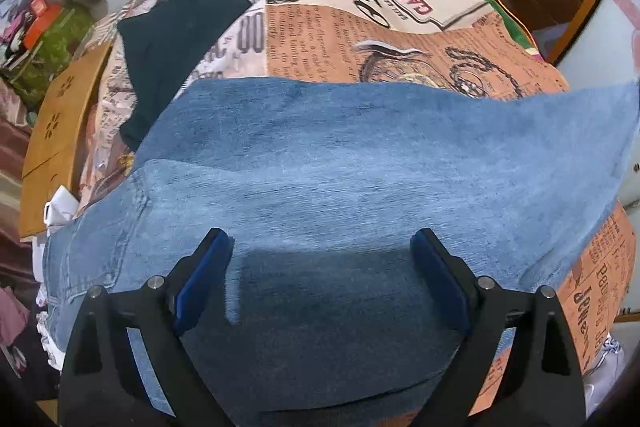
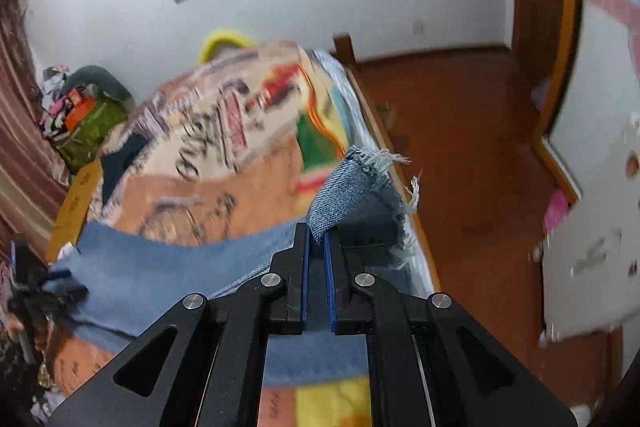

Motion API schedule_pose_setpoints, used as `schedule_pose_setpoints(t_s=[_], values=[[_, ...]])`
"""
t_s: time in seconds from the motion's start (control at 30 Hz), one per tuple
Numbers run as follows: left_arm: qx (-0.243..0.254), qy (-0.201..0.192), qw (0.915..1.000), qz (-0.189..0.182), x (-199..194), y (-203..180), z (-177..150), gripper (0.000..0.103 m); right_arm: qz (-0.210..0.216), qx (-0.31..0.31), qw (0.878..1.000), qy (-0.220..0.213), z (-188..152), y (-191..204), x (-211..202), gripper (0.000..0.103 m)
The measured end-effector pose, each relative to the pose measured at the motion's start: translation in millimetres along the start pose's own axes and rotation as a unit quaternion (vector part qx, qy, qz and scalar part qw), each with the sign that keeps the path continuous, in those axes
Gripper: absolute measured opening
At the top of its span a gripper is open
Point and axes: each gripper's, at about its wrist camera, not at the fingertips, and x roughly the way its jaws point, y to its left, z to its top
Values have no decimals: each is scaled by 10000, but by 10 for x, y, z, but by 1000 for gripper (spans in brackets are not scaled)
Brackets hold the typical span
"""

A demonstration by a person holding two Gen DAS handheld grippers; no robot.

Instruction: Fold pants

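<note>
Blue jeans (image 1: 340, 163) lie across a bed covered with a newspaper-print blanket (image 1: 360, 27). The waist and a back pocket are at the left in the left wrist view, the legs run to the right and lift off the bed there. My left gripper (image 1: 322, 247) is open, its blue pads just above the denim near the seat. My right gripper (image 2: 319, 231) is shut on the frayed hem end of the jeans (image 2: 352, 187) and holds it raised above the bed's right edge. The left gripper shows blurred at the left of the right wrist view (image 2: 40, 287).
A dark folded garment (image 1: 172, 39) lies on the blanket at the far left. A wooden headboard (image 1: 56, 131) and a pile of clothes (image 1: 44, 39) stand left of the bed. Red-brown floor (image 2: 460, 147) and a wooden door frame (image 2: 548, 7) are on the right.
</note>
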Motion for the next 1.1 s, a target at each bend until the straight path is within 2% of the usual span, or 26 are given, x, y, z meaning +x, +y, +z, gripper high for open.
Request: schedule_pose_setpoints(t_s=[0.2,0.23,0.33,0.4,0.47,0.57,0.67,0.83,0.93,1.1], values=[[-173,-131,9997,91,-80,147,-45,93,-200,247,9985,449,-455,-246,71,7],[-203,-171,9996,116,-103,179,-52,93,-258,250,9979,546,-524,-262,88,10],[-260,-327,9990,187,-188,274,-70,93,-640,238,9947,765,-673,-309,99,11],[-323,-453,9982,240,-263,359,-87,93,-821,411,9918,886,-706,-380,85,23],[-380,-566,9972,291,-335,442,-102,93,-964,528,9907,805,-704,-390,33,34],[-503,-798,9948,373,-492,635,-138,93,-855,475,9933,622,-635,-265,-55,34],[-706,-1037,9907,523,-683,925,-179,93,-712,110,9965,415,-502,72,-102,35],[-1178,-1268,9824,696,-934,1518,-264,97,-119,-740,9972,46,-256,957,-50,39],[-1545,-1292,9748,958,-993,1924,-355,98,359,-1315,9906,-96,-142,1558,86,44],[-2116,-1069,9635,1240,-914,2603,-523,98,1153,-2001,9729,59,-16,2460,468,44]])
